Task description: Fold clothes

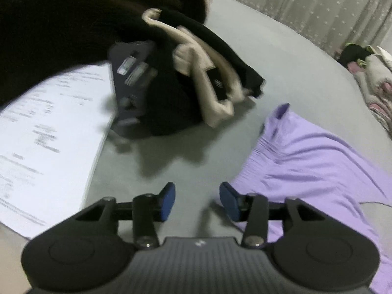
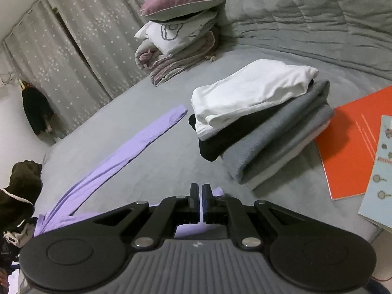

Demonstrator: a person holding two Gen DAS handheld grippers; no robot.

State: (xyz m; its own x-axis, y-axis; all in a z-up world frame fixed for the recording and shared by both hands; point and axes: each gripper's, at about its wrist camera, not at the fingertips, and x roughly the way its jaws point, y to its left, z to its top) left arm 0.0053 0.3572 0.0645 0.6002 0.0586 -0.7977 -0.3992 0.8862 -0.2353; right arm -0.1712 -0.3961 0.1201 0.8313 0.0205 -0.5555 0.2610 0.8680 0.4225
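On a grey bed (image 2: pixel 152 127), the right claw (image 2: pixel 201 204) is pinched nearly closed on a fold of a lilac garment (image 2: pixel 117 161), the cloth showing in the slit between its jaws and bunched beneath them. From the claw one long strip of the garment, perhaps a sleeve, trails ahead and to the left across the bed. Ahead and to the right of the right claw sits a stack of folded clothes (image 2: pixel 259 127), white on top, then black, grey and pale layers. An orange booklet (image 2: pixel 348 147) lies just beside the stack, farther right.

The left claw (image 1: pixel 197 202) hangs over the bed with its blue pads (image 1: pixel 169 201) parted and nothing between them. The lilac garment (image 1: pixel 306 161) lies spread just right of that claw. Ahead and slightly left of it sits a heap of black and beige clothing (image 1: pixel 196 83), blurred, against a dark device whose kind cannot be told. A printed white sheet (image 1: pixel 49 134) lies to the claw's left.
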